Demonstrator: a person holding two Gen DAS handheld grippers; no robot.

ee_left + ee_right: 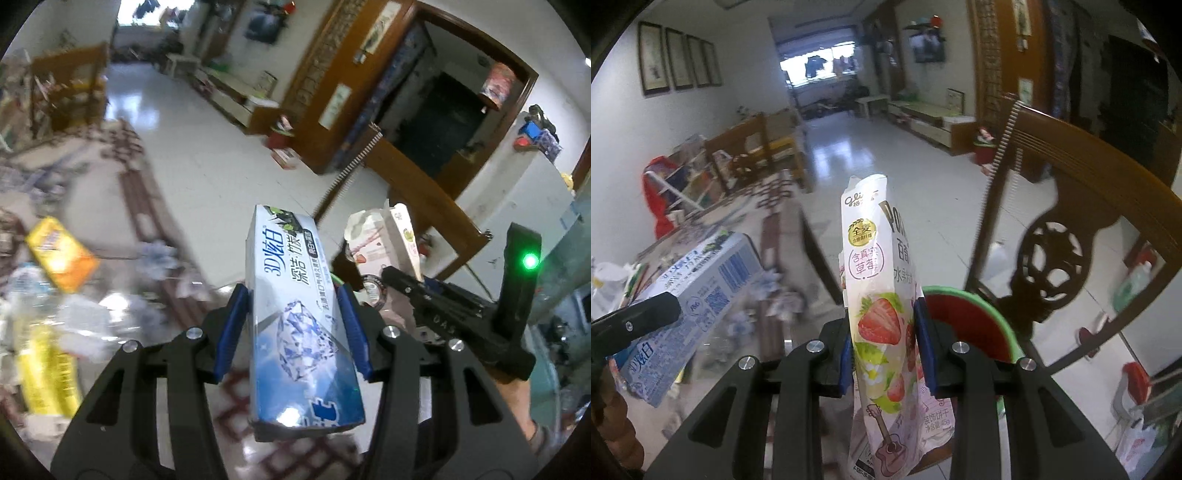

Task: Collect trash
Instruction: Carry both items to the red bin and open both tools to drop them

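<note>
My left gripper (pixel 293 291) is shut on a blue and white toothpaste box (pixel 299 314), its blue pads pressing both long sides. My right gripper (pixel 884 312) is shut on a flattened strawberry biscuit box (pixel 879 295), held upright between the pads. From the left wrist view the right gripper (pixel 391 275) and its strawberry box (pixel 384 240) show just to the right. From the right wrist view the toothpaste box (pixel 701 291) and a left finger (pixel 639 317) show at the left. A red bin with a green rim (pixel 975 325) sits right behind the strawberry box.
More trash lies blurred on the patterned table (pixel 133 206) at the left: a yellow-orange box (pixel 61 254), a yellow packet (pixel 44 373), crumpled paper and plastic. A carved wooden chair (pixel 1067 221) stands to the right. Beyond lies bare tiled floor (pixel 905 177).
</note>
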